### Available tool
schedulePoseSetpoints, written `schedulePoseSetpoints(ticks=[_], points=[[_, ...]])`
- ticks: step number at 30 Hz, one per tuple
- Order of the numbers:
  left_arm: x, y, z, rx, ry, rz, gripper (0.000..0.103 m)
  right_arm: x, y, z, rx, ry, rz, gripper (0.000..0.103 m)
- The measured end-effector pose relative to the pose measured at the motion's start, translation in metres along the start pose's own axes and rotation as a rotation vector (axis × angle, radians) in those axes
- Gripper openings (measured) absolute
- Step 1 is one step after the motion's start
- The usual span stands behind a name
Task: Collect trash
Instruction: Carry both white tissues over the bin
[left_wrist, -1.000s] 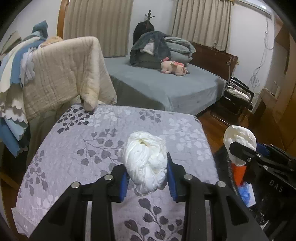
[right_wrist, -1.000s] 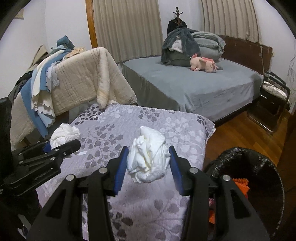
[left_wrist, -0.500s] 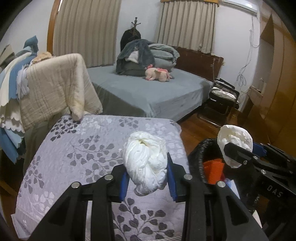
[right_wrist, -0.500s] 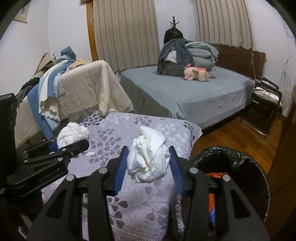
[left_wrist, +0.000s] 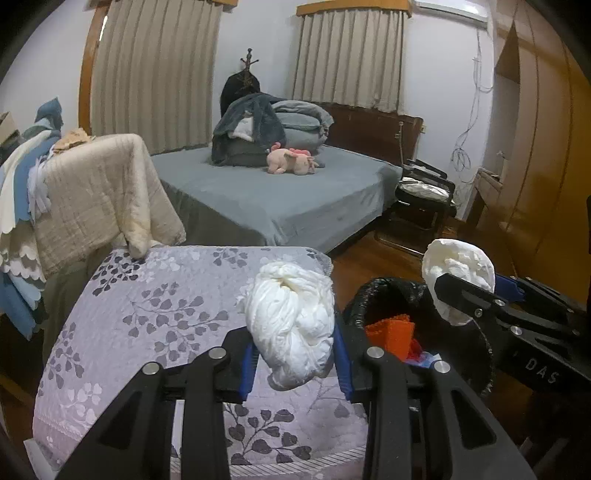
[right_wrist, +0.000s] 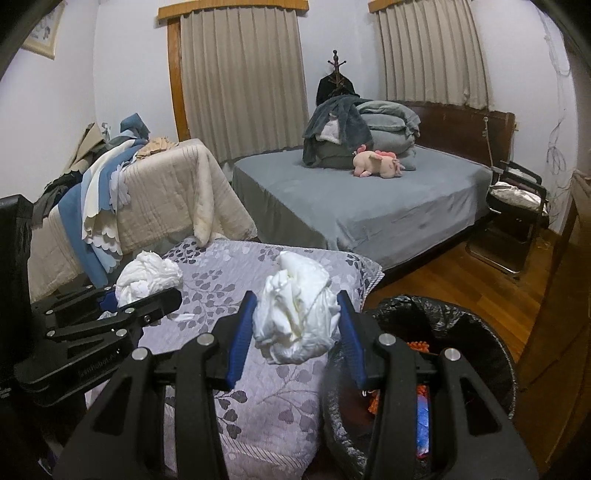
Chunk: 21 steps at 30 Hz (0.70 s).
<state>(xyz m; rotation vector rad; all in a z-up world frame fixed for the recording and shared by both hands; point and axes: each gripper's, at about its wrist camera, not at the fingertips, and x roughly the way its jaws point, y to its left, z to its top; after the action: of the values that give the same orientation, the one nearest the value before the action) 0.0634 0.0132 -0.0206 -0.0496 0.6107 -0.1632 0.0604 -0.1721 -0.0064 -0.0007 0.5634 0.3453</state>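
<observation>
My left gripper (left_wrist: 293, 354) is shut on a crumpled white paper wad (left_wrist: 291, 321), held above the right edge of a lilac leaf-patterned quilt (left_wrist: 155, 314). In the right wrist view my right gripper (right_wrist: 295, 332) is shut on a second white wad (right_wrist: 295, 317), just left of a black-lined trash bin (right_wrist: 461, 332) that holds orange and blue scraps. Each gripper shows in the other's view: the right gripper (left_wrist: 461, 291) with its wad over the trash bin (left_wrist: 373, 295), and the left gripper (right_wrist: 147, 295) with its wad at the left.
A grey bed (right_wrist: 369, 206) with piled bedding and a pink plush toy (right_wrist: 376, 164) lies beyond. Beige and blue blankets (right_wrist: 155, 199) drape over furniture at the left. A black chair (right_wrist: 517, 210) stands on the wooden floor (right_wrist: 461, 269) at the right, with a wooden wardrobe (left_wrist: 539, 155) nearby.
Both grippers have risen and swung to the right with their wads still held. The trash bin has come further into view beside them and the quilt has slid left.
</observation>
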Motion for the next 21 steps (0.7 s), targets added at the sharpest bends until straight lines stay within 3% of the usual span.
schedulePoseSetpoints(ticks=[10, 21], points=[[-0.008, -0.031, -0.001, 0.042, -0.01, -0.046, 0.035, -0.023, -0.019, -0.007, 0.017, -0.026, -0.05, 0.043], [0.006, -0.077, -0.002, 0.109, -0.003, -0.126, 0.035, -0.041, -0.065, -0.023, 0.079, -0.029, -0.153, 0.043]])
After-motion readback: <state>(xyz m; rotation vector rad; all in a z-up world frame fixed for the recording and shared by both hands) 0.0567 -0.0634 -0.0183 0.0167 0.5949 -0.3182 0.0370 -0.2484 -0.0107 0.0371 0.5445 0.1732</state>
